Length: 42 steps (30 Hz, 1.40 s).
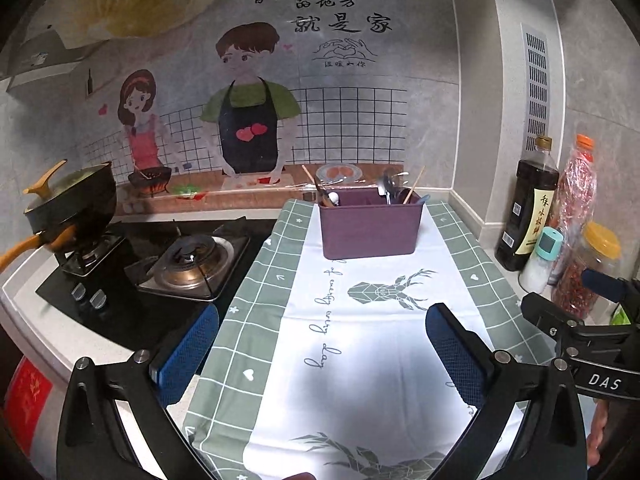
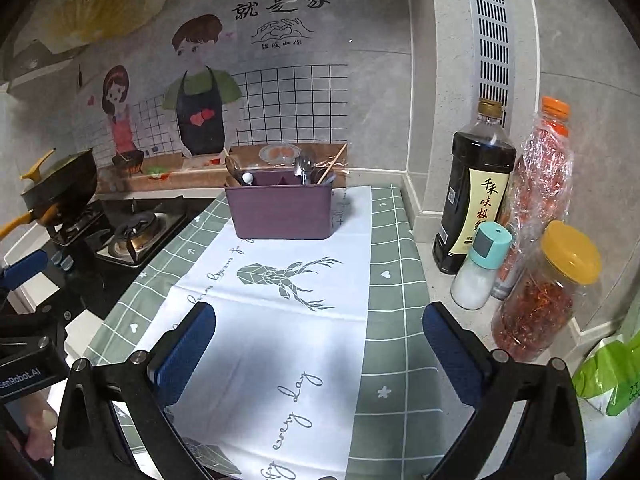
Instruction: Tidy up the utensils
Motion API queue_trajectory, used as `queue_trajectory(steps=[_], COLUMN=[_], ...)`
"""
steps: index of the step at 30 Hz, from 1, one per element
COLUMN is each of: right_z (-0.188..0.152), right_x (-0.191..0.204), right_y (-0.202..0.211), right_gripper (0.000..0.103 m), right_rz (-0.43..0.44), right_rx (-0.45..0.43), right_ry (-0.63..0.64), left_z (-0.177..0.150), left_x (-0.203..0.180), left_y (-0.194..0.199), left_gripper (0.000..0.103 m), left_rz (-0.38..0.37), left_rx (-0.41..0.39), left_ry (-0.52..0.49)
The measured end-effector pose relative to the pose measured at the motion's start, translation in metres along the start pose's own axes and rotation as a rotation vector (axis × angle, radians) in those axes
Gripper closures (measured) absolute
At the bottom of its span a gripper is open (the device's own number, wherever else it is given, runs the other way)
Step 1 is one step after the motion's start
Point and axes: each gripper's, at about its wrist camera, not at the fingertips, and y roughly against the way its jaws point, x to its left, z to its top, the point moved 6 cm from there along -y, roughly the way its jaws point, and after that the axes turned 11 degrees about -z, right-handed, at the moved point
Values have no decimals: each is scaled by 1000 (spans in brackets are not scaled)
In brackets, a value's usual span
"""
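Ahead of both tongs, well apart from them, a green-checked white tablecloth with a deer print (image 1: 360, 344) runs lengthwise toward the wall. At its far end stands a purple rectangular plastic caddy (image 1: 370, 224), its long side crosswise to the tongs. Metal spoons and wooden chopsticks (image 1: 394, 190) stand upright in it. The left gripper (image 1: 322, 346) and the right gripper (image 2: 320, 344) hover empty, fingers spread wide. The caddy lies slightly right of the left one, slightly left of the right; neither looks clearly nearer.
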Motion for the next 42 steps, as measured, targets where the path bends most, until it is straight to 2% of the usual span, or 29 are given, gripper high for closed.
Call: queue_trajectory(steps=[42], right_z=[3], right_x=[7], right_y=[13], right_gripper=[0], right_rz=[-8], right_rx=[-25], right_ry=[24], left_z=[-1], left_x=[1], left_y=[9], left_gripper=[0], left_rz=[-2], left_rx=[-5], left_ry=[23])
